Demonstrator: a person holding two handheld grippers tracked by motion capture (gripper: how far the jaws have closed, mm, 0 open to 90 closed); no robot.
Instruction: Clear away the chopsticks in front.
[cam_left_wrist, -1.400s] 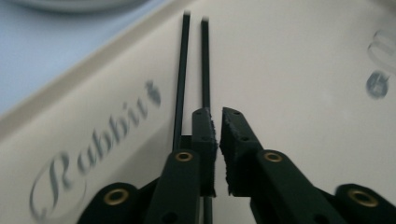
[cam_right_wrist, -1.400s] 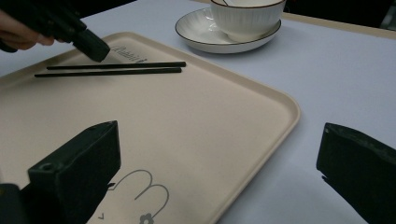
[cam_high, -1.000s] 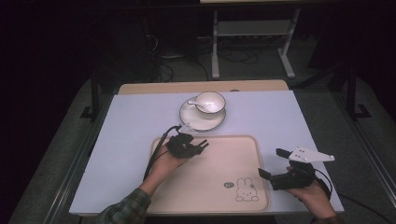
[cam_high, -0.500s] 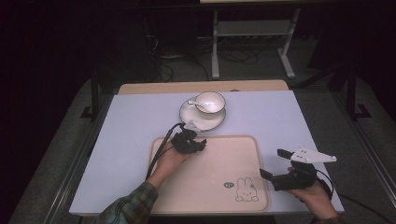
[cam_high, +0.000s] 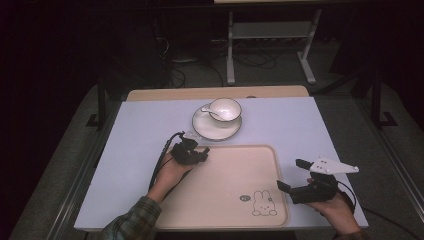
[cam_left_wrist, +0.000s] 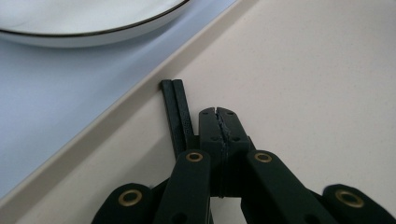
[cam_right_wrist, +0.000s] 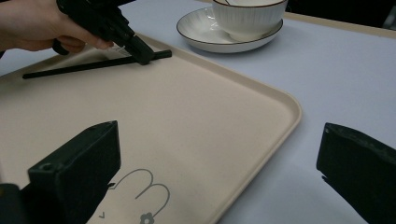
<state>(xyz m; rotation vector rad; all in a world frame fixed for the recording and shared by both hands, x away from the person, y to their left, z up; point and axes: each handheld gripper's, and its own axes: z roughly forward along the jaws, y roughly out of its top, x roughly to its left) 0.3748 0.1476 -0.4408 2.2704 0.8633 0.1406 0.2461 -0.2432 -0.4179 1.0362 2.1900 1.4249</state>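
Note:
A pair of black chopsticks (cam_right_wrist: 93, 65) lies on the beige tray (cam_high: 225, 180) along its left rim, their ends (cam_left_wrist: 177, 107) near the far left corner. My left gripper (cam_high: 202, 152) is low over that corner. Its jaws are shut together, with the tip (cam_left_wrist: 218, 112) just beside the chopsticks' ends and nothing between the pads. From across the tray the left gripper (cam_right_wrist: 142, 56) appears to rest its tip on the chopsticks. My right gripper (cam_high: 291, 174) stands open at the tray's right edge (cam_right_wrist: 285, 102), with nothing between its fingers.
A white cup (cam_high: 225, 110) with a spoon (cam_high: 207, 111) sits on a saucer (cam_high: 205, 131) just beyond the tray's far rim, close to the left gripper. A bunny print (cam_high: 262, 204) marks the tray's near right corner. The pale blue table (cam_high: 140, 125) stretches left and right.
The left hand has shifted a little over the tray's far left corner and sits slightly lower. The right hand has kept still.

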